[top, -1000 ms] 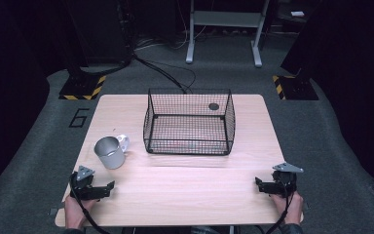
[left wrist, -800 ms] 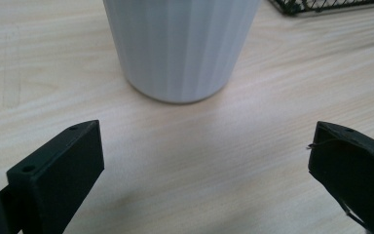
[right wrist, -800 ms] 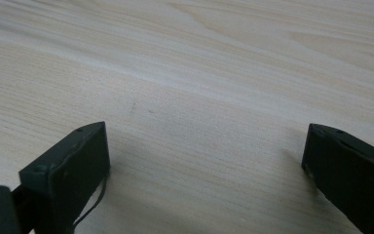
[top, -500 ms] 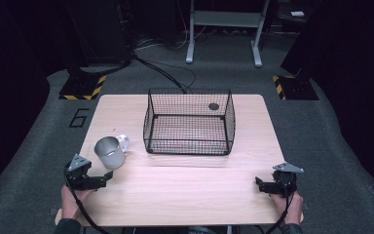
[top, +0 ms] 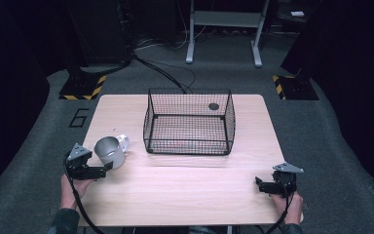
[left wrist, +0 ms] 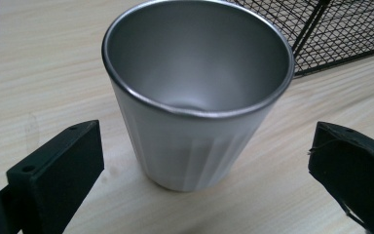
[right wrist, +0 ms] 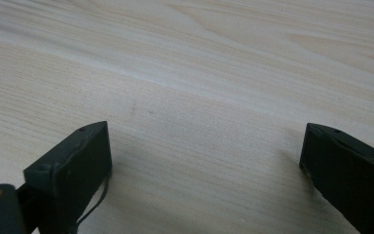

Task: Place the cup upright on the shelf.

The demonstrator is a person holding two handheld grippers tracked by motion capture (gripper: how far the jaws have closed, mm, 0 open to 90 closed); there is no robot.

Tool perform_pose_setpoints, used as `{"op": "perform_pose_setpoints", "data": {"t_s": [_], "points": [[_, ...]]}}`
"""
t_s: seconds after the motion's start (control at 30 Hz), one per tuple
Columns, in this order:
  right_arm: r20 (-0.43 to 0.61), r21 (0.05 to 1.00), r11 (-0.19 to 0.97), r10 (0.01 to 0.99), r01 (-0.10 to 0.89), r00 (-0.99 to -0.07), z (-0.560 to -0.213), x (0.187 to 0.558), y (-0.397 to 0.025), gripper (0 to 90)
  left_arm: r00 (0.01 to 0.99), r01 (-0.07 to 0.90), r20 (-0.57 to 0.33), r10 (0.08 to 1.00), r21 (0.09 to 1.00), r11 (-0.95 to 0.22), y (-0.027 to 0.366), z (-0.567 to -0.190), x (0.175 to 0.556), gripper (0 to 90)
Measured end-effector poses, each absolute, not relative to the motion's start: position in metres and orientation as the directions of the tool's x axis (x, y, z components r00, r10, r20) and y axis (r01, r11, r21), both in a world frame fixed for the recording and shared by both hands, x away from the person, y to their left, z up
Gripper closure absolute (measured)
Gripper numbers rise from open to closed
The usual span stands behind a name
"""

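Observation:
A silver metal cup [top: 109, 151] stands upright on the left side of the wooden table [top: 185, 190]. My left gripper [top: 104, 169] is open just in front of it. In the left gripper view the cup [left wrist: 195, 92] stands between and slightly beyond the two spread jaws, with neither jaw touching it. A small white object [top: 122, 140] lies behind the cup. A black wire basket [top: 190, 122] stands at the table's middle back. My right gripper [top: 259, 184] rests open near the front right edge, and its own view [right wrist: 204, 161] has bare wood between the jaws.
A dark round thing [top: 214, 106] lies on the table behind the basket's far wall. Grey carpet surrounds the table, with black stands and yellow-black striped bases [top: 83, 87] behind it. The basket's corner [left wrist: 341, 34] is close to the cup's right.
My left gripper has moved forward and up to the cup, so that its jaws now flank it. The right gripper has stayed put.

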State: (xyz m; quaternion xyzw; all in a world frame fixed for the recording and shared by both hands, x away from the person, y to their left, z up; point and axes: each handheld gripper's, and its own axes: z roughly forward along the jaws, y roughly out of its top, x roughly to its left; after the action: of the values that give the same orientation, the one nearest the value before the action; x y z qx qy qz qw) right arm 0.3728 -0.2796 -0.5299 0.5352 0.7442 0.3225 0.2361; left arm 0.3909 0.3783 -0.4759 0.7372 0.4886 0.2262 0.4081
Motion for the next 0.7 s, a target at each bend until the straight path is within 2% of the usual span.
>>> {"op": "perform_pose_setpoints", "data": {"t_s": [0.4,0.7], "points": [[-0.012,0.734,0.221,0.95,0.643,-0.312,-0.53,0.373,-0.279,4.4,0.435,0.538,-0.087,0.896,0.823,-0.182,0.376,-0.474,0.407,0.0],[-0.014,0.733,0.223,0.95,0.643,-0.313,-0.53,0.372,-0.279,4.4,0.435,0.513,-0.052,0.899,0.835,-0.2,0.373,-0.478,0.417,0.0]]}}
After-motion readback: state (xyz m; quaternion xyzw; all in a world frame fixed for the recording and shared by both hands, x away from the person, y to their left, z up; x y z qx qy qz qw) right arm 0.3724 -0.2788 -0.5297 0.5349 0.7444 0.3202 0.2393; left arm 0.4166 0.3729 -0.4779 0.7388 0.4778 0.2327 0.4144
